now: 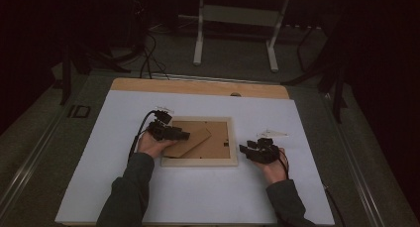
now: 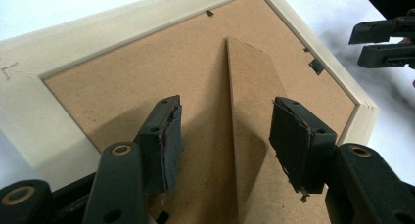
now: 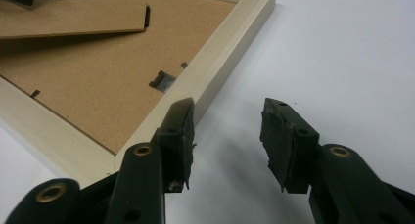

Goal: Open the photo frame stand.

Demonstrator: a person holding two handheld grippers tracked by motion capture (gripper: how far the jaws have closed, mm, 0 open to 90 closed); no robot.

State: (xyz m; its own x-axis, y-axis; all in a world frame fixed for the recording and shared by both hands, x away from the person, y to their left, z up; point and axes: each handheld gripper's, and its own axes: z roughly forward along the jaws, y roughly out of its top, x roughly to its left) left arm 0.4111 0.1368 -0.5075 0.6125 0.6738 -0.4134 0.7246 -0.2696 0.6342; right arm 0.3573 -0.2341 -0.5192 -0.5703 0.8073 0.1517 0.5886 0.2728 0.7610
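A pale wooden picture frame [image 1: 199, 161] lies face down on the white table top [image 1: 124, 187], its brown backing board [image 2: 122, 82] up. A fold-out stand leg [image 2: 252, 87] is raised off the board. My left gripper [image 2: 227, 114] is over the frame's left part, open, its jaws on either side of the stand leg's edge without pressing it. My right gripper [image 3: 227, 119] hovers open over bare table just right of the frame's rail [image 3: 215, 77], with nothing between its fingers. It also appears in the left gripper view as the right gripper [image 2: 386, 38].
Small dark turn clips [image 3: 164, 81] hold the backing board at the frame's inner edge. The table's wooden far edge [image 1: 198, 86] runs behind the white top. Beyond it, white table legs [image 1: 199, 38] and cables [image 1: 148, 58] stand on the dark floor.
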